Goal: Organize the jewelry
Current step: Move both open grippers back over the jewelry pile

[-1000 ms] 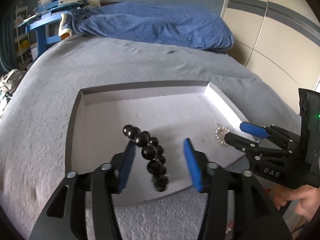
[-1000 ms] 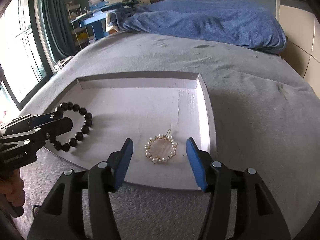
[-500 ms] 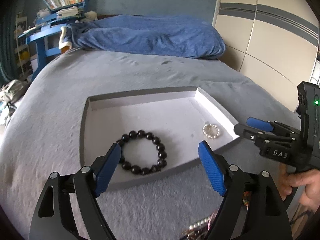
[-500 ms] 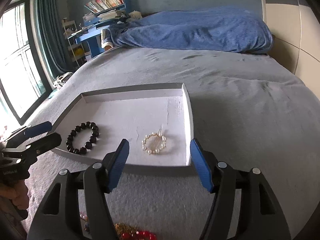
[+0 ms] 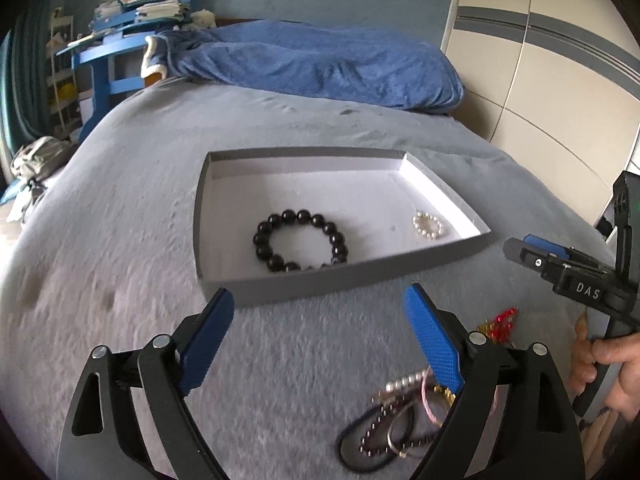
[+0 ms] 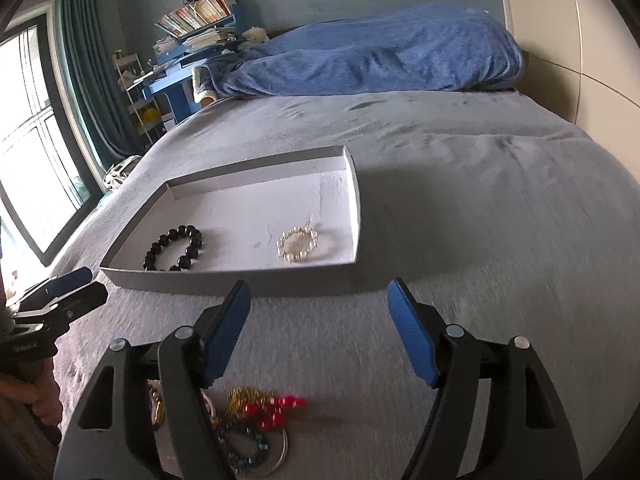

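A shallow grey tray [image 5: 352, 276] [image 6: 240, 282] lies on the grey bed. In it lie a black bead bracelet [image 5: 300, 240] [image 6: 176, 248] and a pearl ring-shaped piece [image 5: 428, 225] [image 6: 298, 245]. My left gripper [image 5: 320, 332] is open and empty, above the bed in front of the tray. My right gripper [image 6: 318, 328] is open and empty, in front of the tray's right part. A heap of loose jewelry [image 5: 400, 420] [image 6: 248, 424] with red beads [image 5: 502, 322] [image 6: 272, 410] lies on the bed below both grippers.
A blue blanket [image 5: 312, 64] [image 6: 372, 56] lies at the bed's far end. A blue desk with books [image 5: 120, 32] [image 6: 184, 52] stands back left. A window [image 6: 28, 140] is on the left, cabinet doors [image 5: 540, 60] on the right.
Both grippers have pulled back from the tray toward the near bed edge. The left gripper opened wide and left the black bracelet in the tray. The loose jewelry heap came into view.
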Demonstrator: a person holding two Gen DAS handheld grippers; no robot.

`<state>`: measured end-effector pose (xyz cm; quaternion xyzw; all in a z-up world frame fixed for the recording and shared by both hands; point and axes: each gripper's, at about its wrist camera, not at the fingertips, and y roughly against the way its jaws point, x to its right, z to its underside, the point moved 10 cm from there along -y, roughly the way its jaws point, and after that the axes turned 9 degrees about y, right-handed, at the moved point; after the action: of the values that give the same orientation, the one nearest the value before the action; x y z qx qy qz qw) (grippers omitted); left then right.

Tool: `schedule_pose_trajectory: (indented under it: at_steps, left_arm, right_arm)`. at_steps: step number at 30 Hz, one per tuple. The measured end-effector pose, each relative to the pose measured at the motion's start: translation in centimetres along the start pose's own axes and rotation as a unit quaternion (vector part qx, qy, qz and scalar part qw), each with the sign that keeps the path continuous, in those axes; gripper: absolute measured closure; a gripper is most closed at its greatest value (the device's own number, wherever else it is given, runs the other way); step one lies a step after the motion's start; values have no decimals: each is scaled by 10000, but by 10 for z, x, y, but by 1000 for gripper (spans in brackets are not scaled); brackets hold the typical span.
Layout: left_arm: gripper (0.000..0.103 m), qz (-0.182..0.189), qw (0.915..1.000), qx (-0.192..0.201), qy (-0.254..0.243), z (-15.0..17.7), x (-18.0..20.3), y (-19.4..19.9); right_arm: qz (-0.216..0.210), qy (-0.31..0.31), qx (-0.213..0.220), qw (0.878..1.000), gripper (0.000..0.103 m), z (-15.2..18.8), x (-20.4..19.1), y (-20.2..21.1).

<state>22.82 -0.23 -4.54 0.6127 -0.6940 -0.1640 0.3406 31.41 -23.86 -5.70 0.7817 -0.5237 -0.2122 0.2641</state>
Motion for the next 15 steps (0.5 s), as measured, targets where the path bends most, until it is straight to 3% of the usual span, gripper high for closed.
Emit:
schedule_pose_trajectory:
  at_steps: [15]
  left_arm:
    - [11, 54, 10000, -66, -3, 30, 2, 17]
  right_arm:
    - [35, -129, -79, 9999, 32, 30, -1, 20]
